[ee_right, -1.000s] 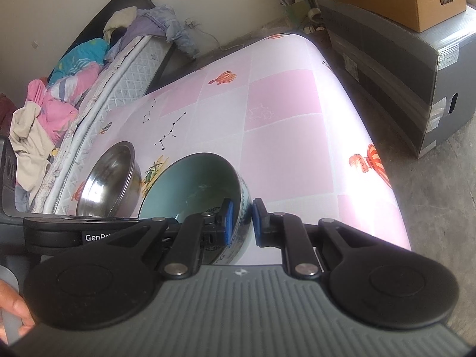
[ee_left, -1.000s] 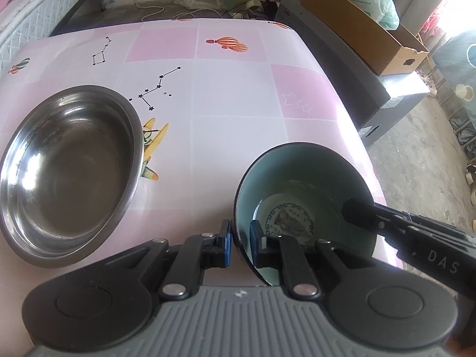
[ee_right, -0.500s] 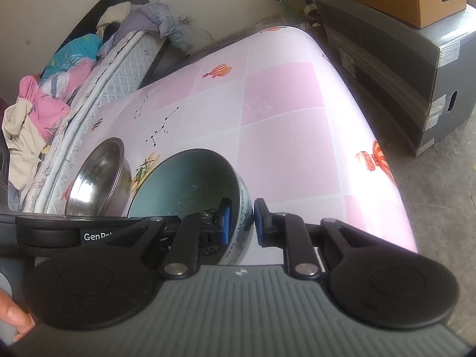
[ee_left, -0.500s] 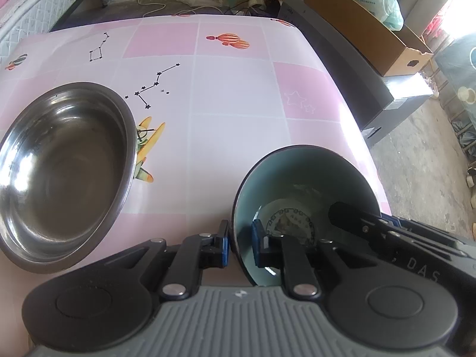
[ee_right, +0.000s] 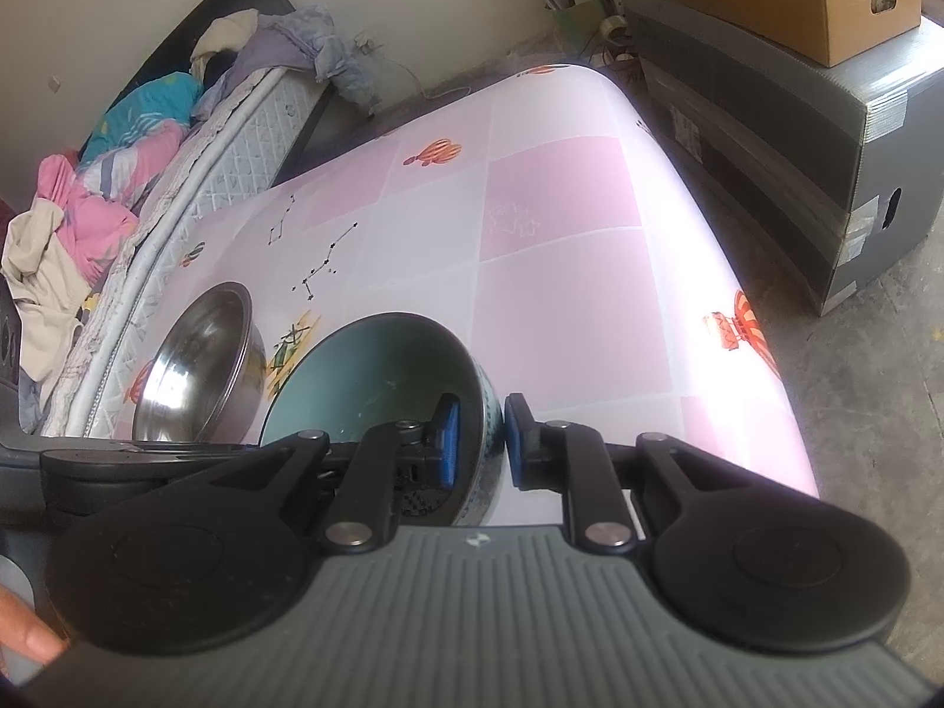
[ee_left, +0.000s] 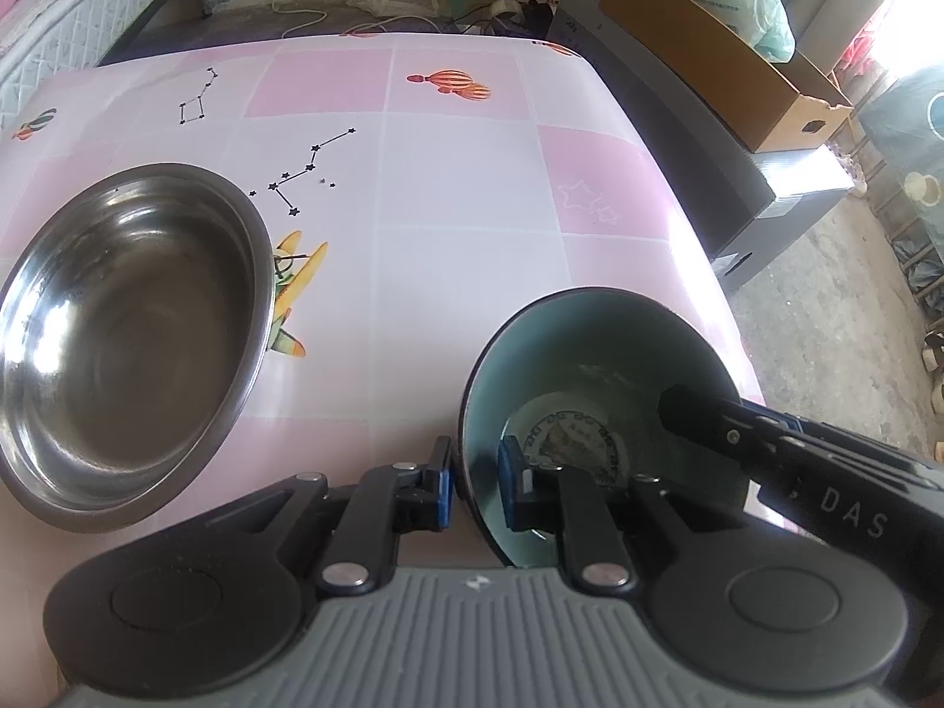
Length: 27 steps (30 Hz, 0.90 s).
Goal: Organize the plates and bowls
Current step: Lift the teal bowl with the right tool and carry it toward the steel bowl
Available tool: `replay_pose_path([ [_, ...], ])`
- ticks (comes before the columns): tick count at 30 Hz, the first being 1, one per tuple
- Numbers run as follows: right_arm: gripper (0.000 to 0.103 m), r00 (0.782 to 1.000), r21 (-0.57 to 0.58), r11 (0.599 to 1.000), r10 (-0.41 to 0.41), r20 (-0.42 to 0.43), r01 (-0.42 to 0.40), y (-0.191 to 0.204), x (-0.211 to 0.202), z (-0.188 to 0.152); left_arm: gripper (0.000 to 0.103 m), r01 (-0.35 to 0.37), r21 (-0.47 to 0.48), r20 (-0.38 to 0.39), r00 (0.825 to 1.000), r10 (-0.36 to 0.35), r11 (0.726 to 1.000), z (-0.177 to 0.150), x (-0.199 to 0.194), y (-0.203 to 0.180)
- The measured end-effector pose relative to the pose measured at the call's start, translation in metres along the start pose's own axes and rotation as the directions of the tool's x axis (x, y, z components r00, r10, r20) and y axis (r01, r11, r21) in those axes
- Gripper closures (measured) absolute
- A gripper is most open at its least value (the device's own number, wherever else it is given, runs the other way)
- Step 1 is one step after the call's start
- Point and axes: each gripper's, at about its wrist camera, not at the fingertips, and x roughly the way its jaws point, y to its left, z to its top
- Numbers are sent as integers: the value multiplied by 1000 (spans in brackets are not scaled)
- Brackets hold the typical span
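**Ceramic bowl gripped on both sides, not yet stacked**

The left gripper is clenched on the near-left rim of the teal ceramic bowl, and the right gripper clamps the rim on the opposite side. The bowl is at the near right part of the counter; I cannot tell whether it is lifted. The steel bowl stands apart, empty. Nesting seems still to do. No plate is visible. On the other gripper's body "DAS" can be read.

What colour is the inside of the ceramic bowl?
Pale teal inside the ceramic bowl, clearest in the left wrist view.
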Motion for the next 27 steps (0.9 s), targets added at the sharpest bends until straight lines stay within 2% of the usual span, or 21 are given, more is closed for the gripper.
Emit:
replay_pose_path([
  [27,87,1000,-6,1000,6,6,-6,5,-10,2,87,28,-15,31,999,-28,999,-3,-18,9],
])
